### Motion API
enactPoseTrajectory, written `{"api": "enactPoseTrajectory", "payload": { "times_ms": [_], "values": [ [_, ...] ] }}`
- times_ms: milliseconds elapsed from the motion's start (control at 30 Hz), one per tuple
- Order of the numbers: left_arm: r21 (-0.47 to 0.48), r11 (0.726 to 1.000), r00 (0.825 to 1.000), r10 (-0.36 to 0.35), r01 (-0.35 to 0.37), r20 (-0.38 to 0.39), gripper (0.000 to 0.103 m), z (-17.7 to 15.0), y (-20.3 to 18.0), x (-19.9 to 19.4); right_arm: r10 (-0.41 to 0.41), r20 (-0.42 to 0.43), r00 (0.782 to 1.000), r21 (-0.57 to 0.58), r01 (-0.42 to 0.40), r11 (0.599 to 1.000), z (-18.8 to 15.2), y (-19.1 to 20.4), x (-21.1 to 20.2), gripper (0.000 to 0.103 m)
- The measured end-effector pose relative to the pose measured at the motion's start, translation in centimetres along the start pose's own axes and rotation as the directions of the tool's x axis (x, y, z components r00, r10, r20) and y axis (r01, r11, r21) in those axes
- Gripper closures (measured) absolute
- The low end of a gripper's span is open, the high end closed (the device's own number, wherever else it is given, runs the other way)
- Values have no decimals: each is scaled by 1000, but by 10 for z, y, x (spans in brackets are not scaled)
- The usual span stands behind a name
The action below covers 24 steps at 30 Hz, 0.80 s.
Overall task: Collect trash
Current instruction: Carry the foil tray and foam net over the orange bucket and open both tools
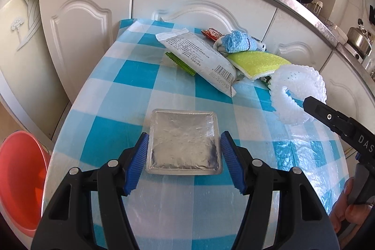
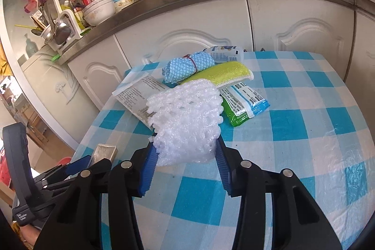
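Two pieces of trash are in my tongs above the blue-checked table [image 1: 131, 95]. My left gripper [image 1: 185, 163] pinches a flat foil pack [image 1: 185, 142] by its side edges; my right gripper [image 2: 185, 168] squeezes a white foam net [image 2: 187, 123]. I judge the stiff foil could pop sideways from the pads, and the springy net could slip free, before reaching the red bin [image 1: 18, 182] at the left.

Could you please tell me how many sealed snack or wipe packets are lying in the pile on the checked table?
4 visible: a white barcode packet, a green one under a blue-white one, and a red one at the back. Others may be hidden.
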State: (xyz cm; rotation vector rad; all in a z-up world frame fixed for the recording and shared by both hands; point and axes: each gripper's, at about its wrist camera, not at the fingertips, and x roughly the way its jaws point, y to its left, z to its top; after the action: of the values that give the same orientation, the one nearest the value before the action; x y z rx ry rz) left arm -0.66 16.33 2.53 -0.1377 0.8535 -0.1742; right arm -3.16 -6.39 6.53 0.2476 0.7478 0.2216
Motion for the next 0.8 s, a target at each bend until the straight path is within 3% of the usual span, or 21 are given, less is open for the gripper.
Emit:
{"api": "enactPoseTrajectory", "payload": {
  "times_ms": [400,600,800],
  "values": [
    [-8,999,998,-43,43,50,40,-18,27,-51,56,-40,998,23,-55,998,-23,28,-22,56],
    [-43,999,997,-25,28,75,40,-28,58,-77,104,-56,993,-4,-104,995,-30,55,-25,56],
    [-72,997,995,36,-30,93,40,-40,93,-96,160,-95,983,-58,-166,984,-40,95,-20,56]
  ]
}}
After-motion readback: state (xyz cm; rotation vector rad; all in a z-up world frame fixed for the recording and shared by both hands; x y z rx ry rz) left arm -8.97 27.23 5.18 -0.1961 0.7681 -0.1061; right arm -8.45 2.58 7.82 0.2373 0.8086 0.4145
